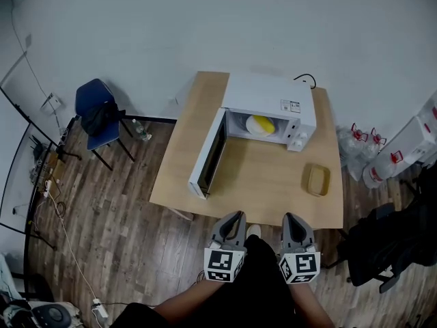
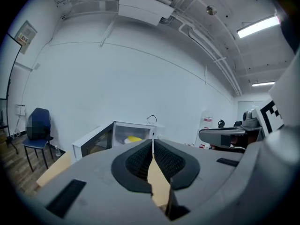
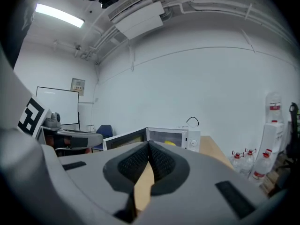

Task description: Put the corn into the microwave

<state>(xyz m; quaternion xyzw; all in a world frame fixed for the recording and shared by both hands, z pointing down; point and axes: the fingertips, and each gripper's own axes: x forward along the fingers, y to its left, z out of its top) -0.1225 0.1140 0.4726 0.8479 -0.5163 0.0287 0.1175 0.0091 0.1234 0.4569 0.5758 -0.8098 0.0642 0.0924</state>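
The corn (image 1: pixel 261 124) lies inside the microwave (image 1: pixel 273 94), whose door (image 1: pixel 208 154) hangs open over the worktop (image 1: pixel 259 183), while the left gripper (image 1: pixel 234 217) and right gripper (image 1: pixel 292 218) hover off its near edge, both jaws clenched on nothing, probably because the placing is done.

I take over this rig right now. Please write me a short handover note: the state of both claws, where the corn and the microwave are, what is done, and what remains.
Left claw: shut, empty, held at the table's near edge, close to the body.
Right claw: shut, empty, beside the left one.
Corn: lies inside the microwave, at the far side of the table.
Door: swung wide open to the left.
Done: the corn is in.
Left: probably only shutting the door. A tan dish sits empty on the table's right.
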